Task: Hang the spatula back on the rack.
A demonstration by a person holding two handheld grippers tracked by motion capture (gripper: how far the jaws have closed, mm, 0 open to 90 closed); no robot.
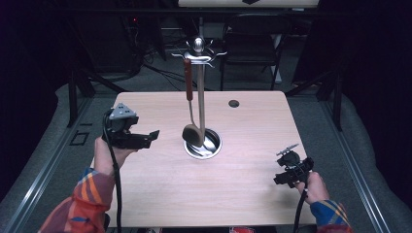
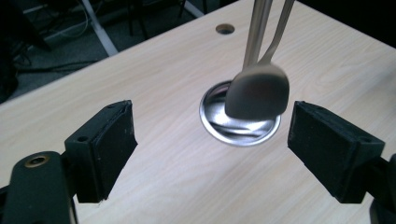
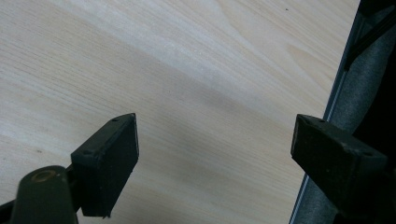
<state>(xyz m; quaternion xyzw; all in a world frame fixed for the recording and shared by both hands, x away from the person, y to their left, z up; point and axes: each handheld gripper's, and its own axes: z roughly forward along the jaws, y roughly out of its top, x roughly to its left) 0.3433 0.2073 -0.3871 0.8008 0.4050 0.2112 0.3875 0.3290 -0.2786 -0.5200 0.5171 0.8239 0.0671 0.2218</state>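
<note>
A metal utensil stand (image 1: pixel 200 77) rises from a round shiny base (image 1: pixel 211 145) at the table's middle. A ladle with a brown handle (image 1: pixel 188 80) hangs from a top hook, its bowl (image 1: pixel 192 134) just above the base. My left gripper (image 1: pixel 145 138) is held open to the left of the ladle, pointing toward it; in the left gripper view the ladle bowl (image 2: pixel 258 92) floats beyond the gap between the jaws. My right gripper (image 1: pixel 286 179) is open low over the table's right front, above bare wood (image 3: pixel 187 93).
The light wooden table (image 1: pixel 160 194) has a small cable hole (image 1: pixel 233 103) at the back right. A dark chair (image 1: pixel 252 43) and cables stand behind the table. The table's right edge and a grey floor (image 3: pixel 355 98) lie close to my right gripper.
</note>
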